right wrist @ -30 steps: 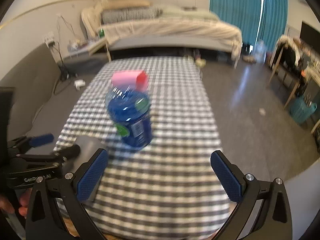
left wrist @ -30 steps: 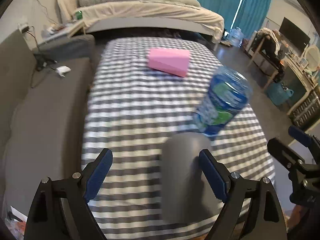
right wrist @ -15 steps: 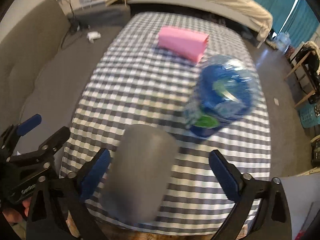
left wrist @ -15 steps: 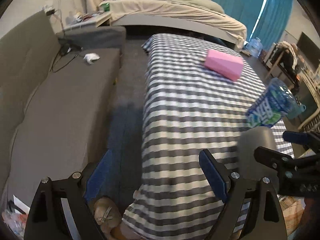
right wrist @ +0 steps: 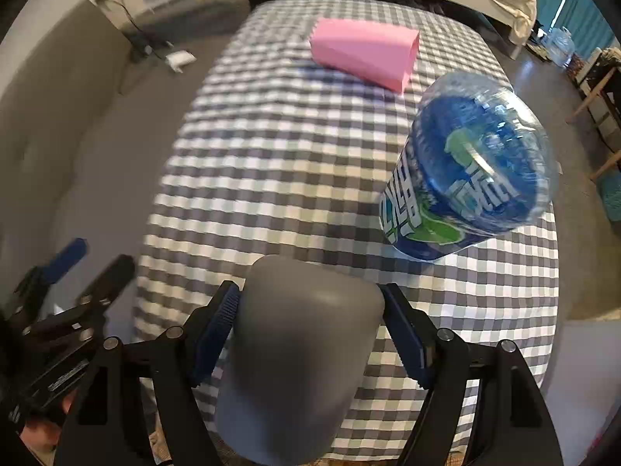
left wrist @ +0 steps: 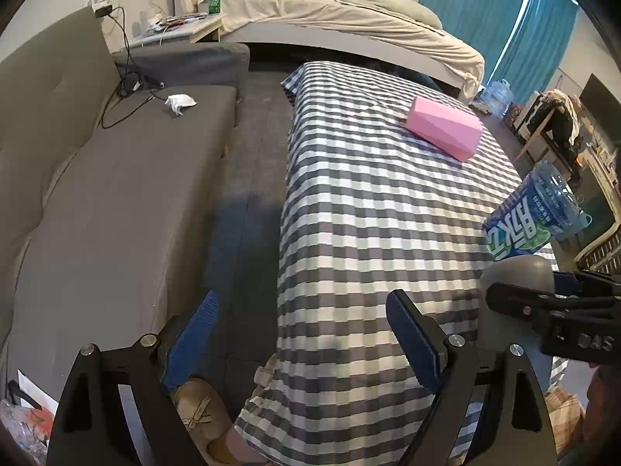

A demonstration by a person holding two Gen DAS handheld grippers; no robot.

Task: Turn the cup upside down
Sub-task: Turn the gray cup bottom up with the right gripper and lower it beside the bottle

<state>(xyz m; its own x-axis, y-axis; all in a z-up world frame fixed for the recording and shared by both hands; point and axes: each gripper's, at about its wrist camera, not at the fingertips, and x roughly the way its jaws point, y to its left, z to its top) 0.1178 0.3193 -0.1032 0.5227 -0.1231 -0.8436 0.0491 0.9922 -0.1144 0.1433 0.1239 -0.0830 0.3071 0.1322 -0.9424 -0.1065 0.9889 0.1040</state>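
Two tongs swapped roles within last second: left tongs (left wrist: 299,343), earlier around grey cup (right wrist: 299,353), stood spread and empty off desk (left wrist: 368,213) edge; right tongs (right wrist: 310,334) now pinched cup at near desk edge. Handover seemed done. Cup's long axis ran away from right camera, closed rounded end pointing forward toward blue bottle (right wrist: 465,178); rim hidden.

Blue bottle (right wrist: 465,178) standing just beyond and right of the gripped cup (right wrist: 299,353), perhaps touching it, pink box (right wrist: 365,52) well back mid-table, bare checked cloth (right wrist: 271,163) ahead and left, left gripper (left wrist: 302,345) off the table's left edge
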